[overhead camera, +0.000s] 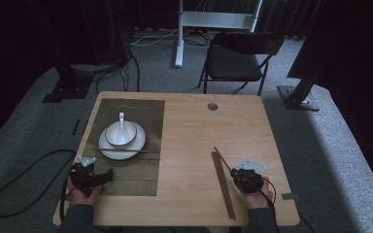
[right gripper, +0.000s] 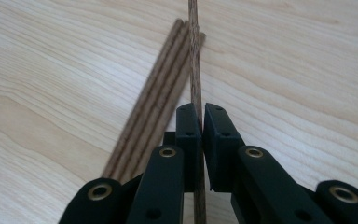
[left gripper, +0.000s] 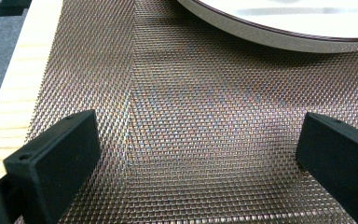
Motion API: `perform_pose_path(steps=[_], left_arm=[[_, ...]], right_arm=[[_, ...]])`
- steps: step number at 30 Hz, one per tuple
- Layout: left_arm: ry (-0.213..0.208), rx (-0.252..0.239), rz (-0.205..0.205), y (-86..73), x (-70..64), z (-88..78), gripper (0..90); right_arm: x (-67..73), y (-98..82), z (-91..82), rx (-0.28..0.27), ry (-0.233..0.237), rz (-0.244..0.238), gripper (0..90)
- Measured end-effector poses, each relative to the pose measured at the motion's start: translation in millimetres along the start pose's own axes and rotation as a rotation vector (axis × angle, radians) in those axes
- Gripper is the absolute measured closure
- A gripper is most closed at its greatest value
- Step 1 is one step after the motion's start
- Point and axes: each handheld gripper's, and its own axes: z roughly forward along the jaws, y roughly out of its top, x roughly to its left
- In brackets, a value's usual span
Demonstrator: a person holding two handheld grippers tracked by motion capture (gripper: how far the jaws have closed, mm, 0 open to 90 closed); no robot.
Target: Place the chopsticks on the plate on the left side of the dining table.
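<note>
High view — left gripper (overhead camera: 108, 174) over woven mat (overhead camera: 141, 174) near plate (overhead camera: 106, 151), right gripper (overhead camera: 233, 171) beside chopstick bundle (overhead camera: 223, 187) on table (overhead camera: 194, 131), left gripper view — jaws wide apart, nothing between, right gripper view — jaws clamped on single chopstick (right gripper: 195, 70), lifted beside the bundle.

Setting: a recording studio or laboratory, staged rather than lived in. Evidence is catalogued as follows. Black curtains (overhead camera: 24, 34) are hung around the space. The floor is covered by grey carpet (overhead camera: 29, 121), across which loose black cables (overhead camera: 19, 170) are trailed. Black stand bases (overhead camera: 65, 90) are set at the left and right of the bench (overhead camera: 194, 145), a plain light-wood top with a cable grommet (overhead camera: 212, 106). A white metal frame (overhead camera: 213, 22) is placed at the back. A black folding chair (overhead camera: 238, 60) is left beyond the bench. A dining setting is laid on a woven placemat (overhead camera: 136, 145).
</note>
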Motion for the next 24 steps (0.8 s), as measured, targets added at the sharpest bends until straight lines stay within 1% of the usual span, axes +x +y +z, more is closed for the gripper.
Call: perform_pose_path(steps=[2, 11, 24], left_arm=[[0.0, 0.0, 0.0, 0.0, 0.0, 0.0, 0.1], [0.0, -0.001, -0.001, 0.0, 0.0, 0.1, 0.1], [0.0, -0.001, -0.001, 0.0, 0.0, 0.0, 0.1]], right_arm=[[3.4, 3.0, -2.3, -0.013, 0.008, -0.01, 85.1], [13.8, 11.8, -7.5, -0.036, 0.026, -0.047, 85.1], [21.5, 21.6, -14.1, -0.059, 0.043, -0.086, 85.1]])
